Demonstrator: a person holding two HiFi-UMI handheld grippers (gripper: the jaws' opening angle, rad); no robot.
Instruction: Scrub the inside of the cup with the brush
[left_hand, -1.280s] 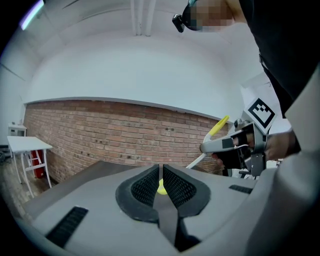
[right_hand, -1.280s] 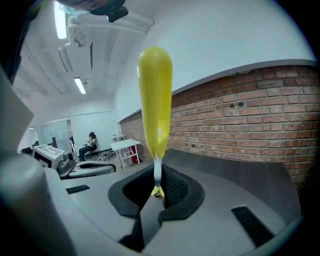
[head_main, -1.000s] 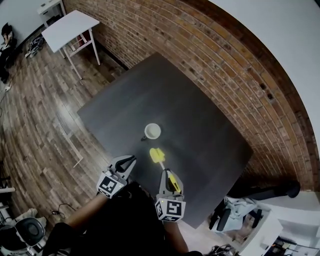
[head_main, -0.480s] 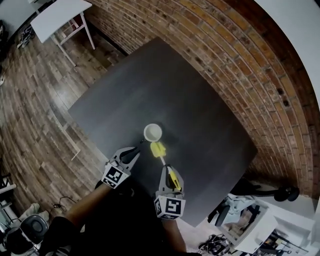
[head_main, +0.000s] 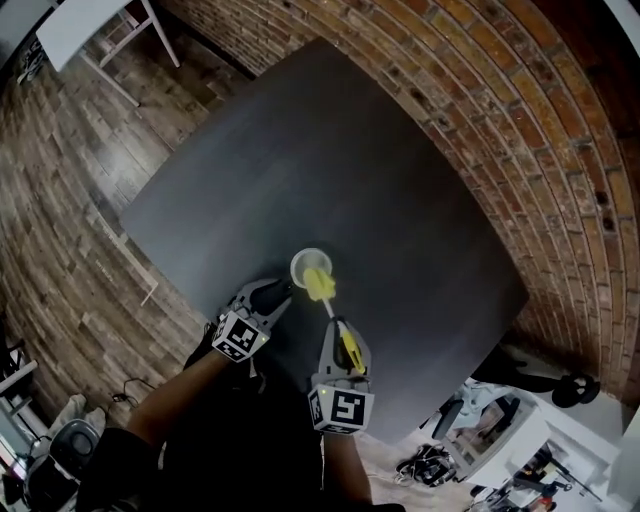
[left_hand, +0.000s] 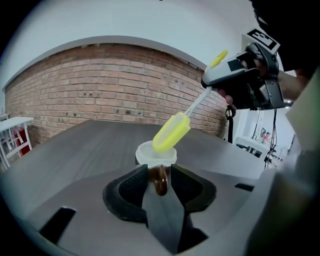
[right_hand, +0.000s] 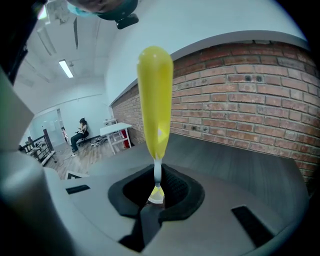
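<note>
Left gripper (head_main: 281, 291) (left_hand: 160, 172) moved right up to the small white cup (head_main: 311, 265) (left_hand: 145, 153) on the dark table (head_main: 350, 160), jaws opening around its brown handle (left_hand: 160, 181). Right gripper (head_main: 337, 328) (right_hand: 157, 192) is clamped on the yellow brush (head_main: 320, 285) (right_hand: 155, 100), head at the rim.

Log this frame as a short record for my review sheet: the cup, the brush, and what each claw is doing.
cup: white cup, upright on the dark table
brush: yellow brush, head tilted at the cup's rim; how far inside cannot be told
right claw: right claw shut on the brush's thin stem
left claw: left claw jaws opening, the cup's brown handle between them
scrubbing: seemingly not yet begun
</note>
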